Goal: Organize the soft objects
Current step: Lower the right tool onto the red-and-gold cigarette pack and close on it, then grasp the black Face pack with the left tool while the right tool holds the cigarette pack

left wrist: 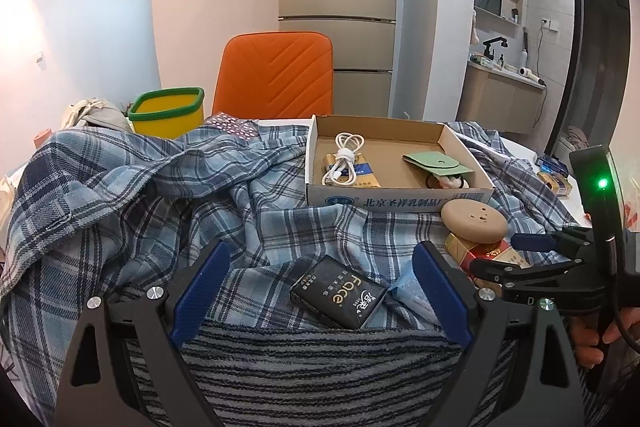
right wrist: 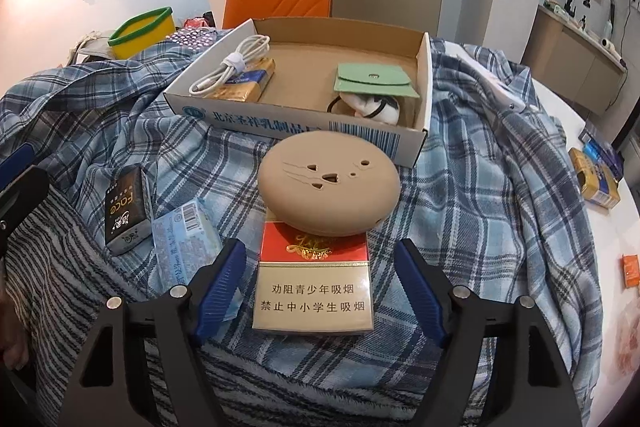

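A blue plaid shirt (left wrist: 120, 187) lies crumpled over the table; it also shows in the right wrist view (right wrist: 480, 187). A grey striped fleece cloth (left wrist: 320, 367) lies at the near edge, also in the right wrist view (right wrist: 60, 247). My left gripper (left wrist: 320, 291) is open just above the fleece, its jaws on either side of a black tissue pack (left wrist: 340, 293). My right gripper (right wrist: 320, 291) is open around a red and gold cigarette box (right wrist: 314, 279) with a tan round pebble-shaped object (right wrist: 328, 183) on top.
A cardboard box (right wrist: 424, 75) on the shirt holds a white cable (right wrist: 236, 65), a green pouch (right wrist: 374, 79) and a hair tie. A blue tissue pack (right wrist: 184, 239) lies by the black one. A yellow bin (left wrist: 168, 111) and orange chair (left wrist: 276, 71) stand behind. Small boxes (right wrist: 596, 179) lie at right.
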